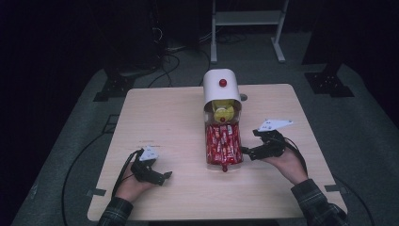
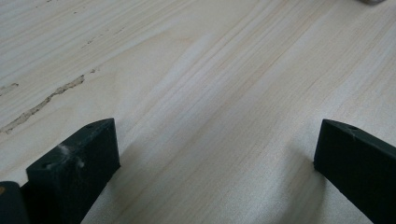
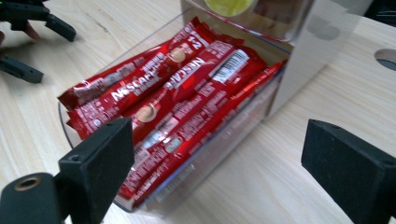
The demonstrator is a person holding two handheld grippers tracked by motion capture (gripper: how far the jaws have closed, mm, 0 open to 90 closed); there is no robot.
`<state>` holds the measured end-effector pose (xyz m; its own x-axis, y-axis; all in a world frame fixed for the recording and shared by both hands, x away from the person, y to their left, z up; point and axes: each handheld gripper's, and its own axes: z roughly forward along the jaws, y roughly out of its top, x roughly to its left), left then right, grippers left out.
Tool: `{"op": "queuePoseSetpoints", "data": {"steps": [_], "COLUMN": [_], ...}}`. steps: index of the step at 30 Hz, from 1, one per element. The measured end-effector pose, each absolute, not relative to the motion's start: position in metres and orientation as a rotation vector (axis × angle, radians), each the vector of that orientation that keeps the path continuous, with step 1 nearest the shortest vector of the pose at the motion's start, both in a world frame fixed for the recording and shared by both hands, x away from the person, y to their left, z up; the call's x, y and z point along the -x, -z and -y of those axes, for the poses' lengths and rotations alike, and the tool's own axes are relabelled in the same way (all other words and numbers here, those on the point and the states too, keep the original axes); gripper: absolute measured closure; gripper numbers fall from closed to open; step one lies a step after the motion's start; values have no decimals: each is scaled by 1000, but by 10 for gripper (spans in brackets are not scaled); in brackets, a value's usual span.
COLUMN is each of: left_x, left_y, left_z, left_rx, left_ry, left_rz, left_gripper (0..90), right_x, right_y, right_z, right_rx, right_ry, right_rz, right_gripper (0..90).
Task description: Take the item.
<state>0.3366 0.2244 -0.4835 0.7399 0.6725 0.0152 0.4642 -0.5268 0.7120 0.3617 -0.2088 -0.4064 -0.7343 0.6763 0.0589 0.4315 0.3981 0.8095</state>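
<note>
1. The left claw (image 1: 157, 176) rests on the surface (image 1: 164, 117) at about 7 o'clock, well apart from the box. Its jaws stand wide apart with nothing between them; in the left gripper view there is bare wood between them.
2. The clear box (image 1: 224, 157) lies in the middle of the surface, its open drawer part full of red Nescafe sachets (image 1: 222, 143). Behind it, toward 12 o'clock, the white lid (image 1: 220, 84) with a red knob (image 1: 222, 83) stands up, and a yellow item (image 1: 224, 112) lies under it.
3. The right claw (image 1: 249, 151) is at 3 o'clock of the box, just beside its right wall. Its jaws are apart and hold nothing; in the right gripper view the sachets (image 3: 182, 102) lie just ahead, between the two jaws.
4. I judge the step in hand is reaching for one sachet. To do it well, the right claw should come over the wall from 3 o'clock, choose the top sachet, and close across its narrow side, not on the box wall.
5. The sachets are slippery and packed close, so two may come up together; a slow lift helps. The left claw could steady the box from 9 o'clock.
</note>
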Motion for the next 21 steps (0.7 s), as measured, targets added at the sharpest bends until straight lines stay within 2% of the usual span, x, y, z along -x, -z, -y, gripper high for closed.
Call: {"op": "queuePoseSetpoints", "data": {"steps": [7, 9, 16, 21], "left_x": [-337, -337, -337, -337], "left_y": [483, 483, 483, 483], "left_z": [-224, -224, -224, -224], "left_rx": [-2224, -2224, -2224, -2224], "left_ry": [-376, -376, -376, -376], "left_rz": [-851, -851, -851, -851], "left_gripper": [0, 0, 0, 0], "right_x": [-363, -363, -364, -364], "right_y": [408, 408, 409, 409], "right_z": [202, 200, 190, 184], "right_rx": [-979, -975, -957, -936], "right_ry": [-1267, -1267, -1274, -1277], "right_rz": [-2388, -2389, -2395, -2386], "right_gripper": [92, 126, 142, 210]}}
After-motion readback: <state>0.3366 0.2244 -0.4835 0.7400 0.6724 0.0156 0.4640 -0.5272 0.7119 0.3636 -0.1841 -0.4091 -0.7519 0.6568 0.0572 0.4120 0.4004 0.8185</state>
